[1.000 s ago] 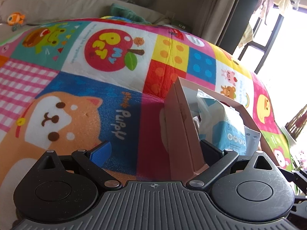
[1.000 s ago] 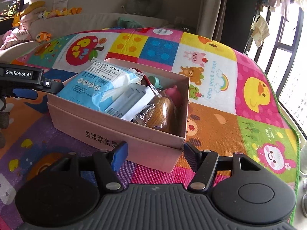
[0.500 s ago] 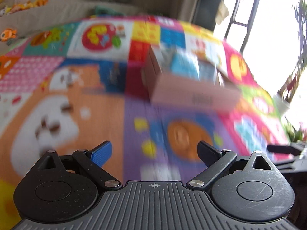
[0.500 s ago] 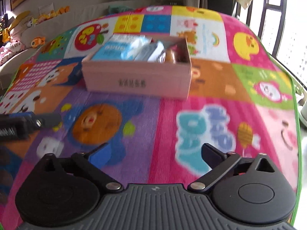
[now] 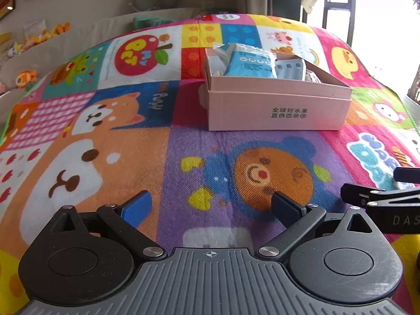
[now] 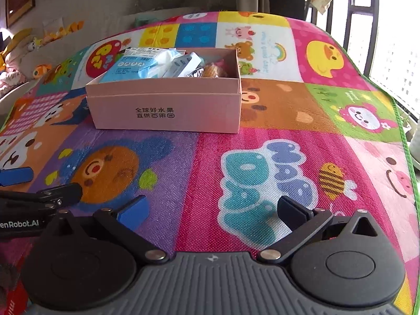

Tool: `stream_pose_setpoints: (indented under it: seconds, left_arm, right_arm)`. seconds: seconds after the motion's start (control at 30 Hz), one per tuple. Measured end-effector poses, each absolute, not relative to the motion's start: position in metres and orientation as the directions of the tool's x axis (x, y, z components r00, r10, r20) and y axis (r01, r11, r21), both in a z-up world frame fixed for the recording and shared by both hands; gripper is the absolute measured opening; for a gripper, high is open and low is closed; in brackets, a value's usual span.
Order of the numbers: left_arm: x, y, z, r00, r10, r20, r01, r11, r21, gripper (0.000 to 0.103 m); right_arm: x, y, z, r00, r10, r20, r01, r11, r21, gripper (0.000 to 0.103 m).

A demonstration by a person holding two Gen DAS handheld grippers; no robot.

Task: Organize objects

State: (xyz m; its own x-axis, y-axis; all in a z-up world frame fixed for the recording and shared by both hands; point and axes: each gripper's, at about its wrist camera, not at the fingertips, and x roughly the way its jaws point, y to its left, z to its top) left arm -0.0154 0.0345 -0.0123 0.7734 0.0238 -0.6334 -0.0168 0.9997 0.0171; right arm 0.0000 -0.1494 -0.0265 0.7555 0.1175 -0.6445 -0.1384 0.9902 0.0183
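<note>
On the cartoon play mat (image 6: 262, 136), the pink box (image 6: 168, 110) sits well ahead of both grippers. Inside it, a blue-and-white packet (image 6: 131, 65) and a grey pack (image 6: 183, 64) show; the wrapped items behind the box's near wall are hard to identify. Left gripper (image 5: 210, 207) and right gripper (image 6: 212, 211) both gape wide, empty (right jaws just finished opening).

Both tools tilt downward, side by side. The left tool (image 5: 211, 206) gapes wide, empty. The right tool (image 6: 210, 208), jaws just spread, holds nothing.
</note>
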Motion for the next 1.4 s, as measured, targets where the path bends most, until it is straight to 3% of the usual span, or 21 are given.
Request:
stream_pose_setpoints:
  seconds: [1.4]
  left_arm:
    - [-0.0132, 0.0328, -0.0121, 0.774, 0.028, -0.633, -0.030, 1.000, 0.007, 0.101]
  right_arm:
    - [0.0033, -0.1491, -0.0263, 0.760, 0.107, -0.641, -0.126, 0.992, 0.017, 0.103]
